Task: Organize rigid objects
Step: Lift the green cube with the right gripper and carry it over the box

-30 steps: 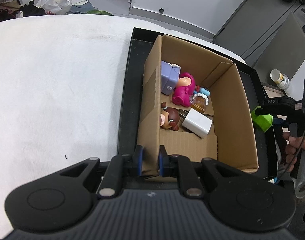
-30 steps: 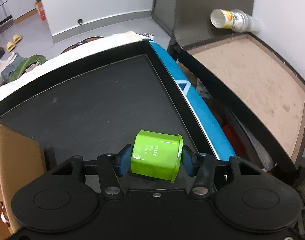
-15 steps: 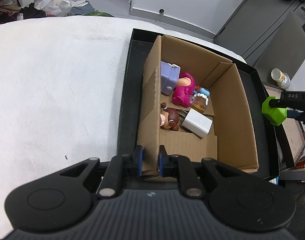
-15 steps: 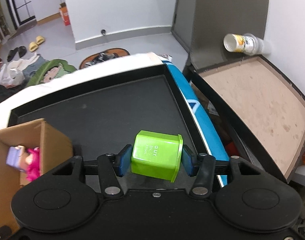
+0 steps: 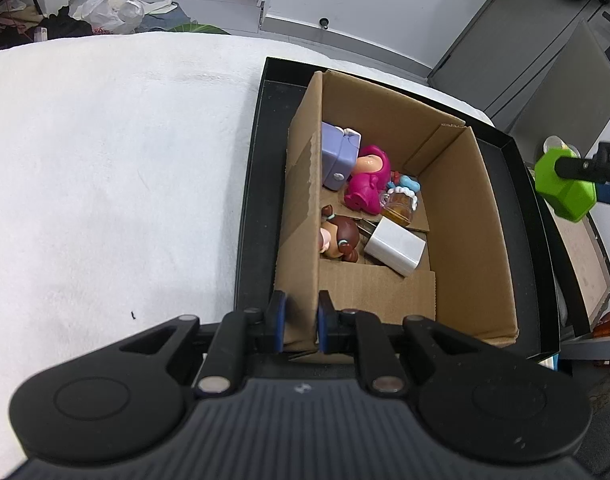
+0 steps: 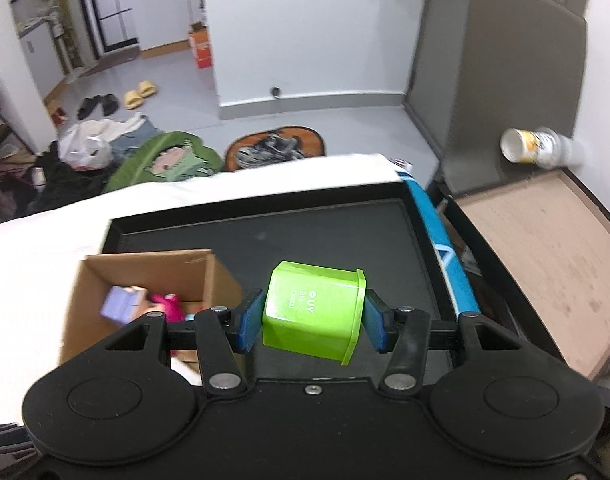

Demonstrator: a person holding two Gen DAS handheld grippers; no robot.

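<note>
My left gripper (image 5: 299,322) is shut on the near left corner wall of an open cardboard box (image 5: 465,216) that stands in a black tray (image 5: 251,184). Inside lie a purple toy (image 5: 337,158), a pink figure (image 5: 365,188), a brown-haired doll (image 5: 339,236), a white block (image 5: 395,246) and a small amber jar (image 5: 401,206). My right gripper (image 6: 312,320) is shut on a green plastic cup (image 6: 313,314), held high above the tray's right part (image 6: 345,232). The cup also shows in the left wrist view (image 5: 563,186), right of the box. The box also shows in the right wrist view (image 6: 145,268).
The tray lies on a white cloth-covered table (image 5: 105,160). A brown board in a black frame (image 6: 545,256) and a paper cup (image 6: 533,148) are to the right. Shoes, bags and clothes lie on the floor (image 6: 117,140) beyond the table.
My right gripper has risen with the green cup and tilted toward the box, which now shows in its view. My left gripper has kept its hold on the box corner.
</note>
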